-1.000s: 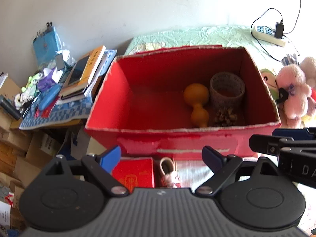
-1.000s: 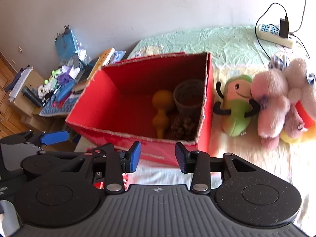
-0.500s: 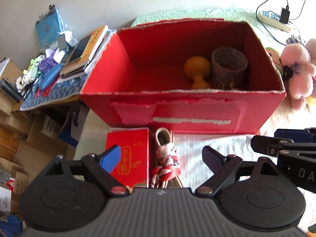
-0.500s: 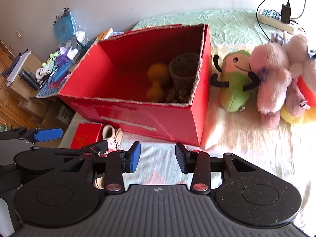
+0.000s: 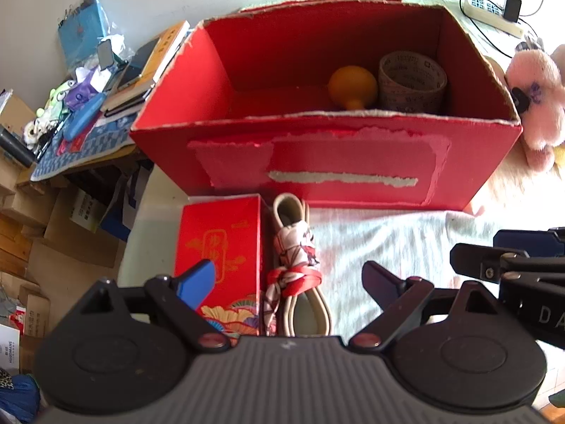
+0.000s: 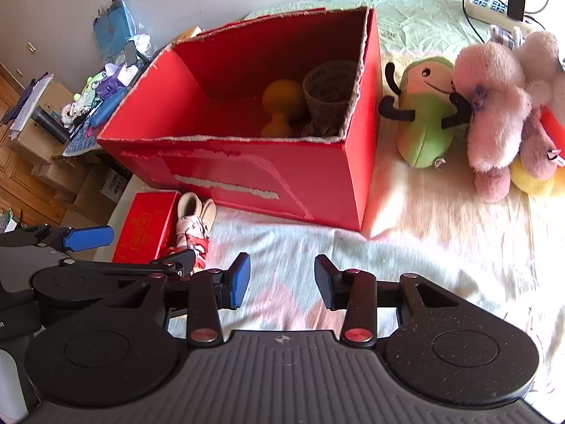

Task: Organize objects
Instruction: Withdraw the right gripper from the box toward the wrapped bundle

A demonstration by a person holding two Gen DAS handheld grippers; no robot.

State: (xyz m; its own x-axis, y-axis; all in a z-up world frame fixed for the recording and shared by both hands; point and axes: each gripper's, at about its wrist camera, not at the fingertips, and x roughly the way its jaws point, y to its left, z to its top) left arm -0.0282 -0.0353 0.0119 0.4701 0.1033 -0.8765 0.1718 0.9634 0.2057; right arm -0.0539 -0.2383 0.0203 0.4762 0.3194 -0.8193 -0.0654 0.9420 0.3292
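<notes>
A big red cardboard box (image 5: 317,155) (image 6: 247,173) stands on the bed. Inside it are an orange gourd (image 5: 351,84) (image 6: 280,100), a tape roll (image 5: 411,81) (image 6: 330,90) and a pine cone (image 6: 319,129). In front of the box lie a small red gift box (image 5: 220,247) (image 6: 144,226) and a belt bundle tied with a patterned scarf (image 5: 296,258) (image 6: 194,224). My left gripper (image 5: 287,279) is open and empty, just above the gift box and bundle. My right gripper (image 6: 280,279) is open and empty over the bedsheet.
Plush toys sit right of the box: a green one (image 6: 423,113) and a pink one (image 6: 494,106) (image 5: 536,95). A power strip (image 6: 494,7) lies at the back right. A cluttered side table (image 5: 88,106) and cardboard boxes (image 5: 70,226) stand at left.
Both grippers have pulled back and lowered. The box now sits farther off, and the gift box and scarf-tied bundle have come fully into view under the left gripper.
</notes>
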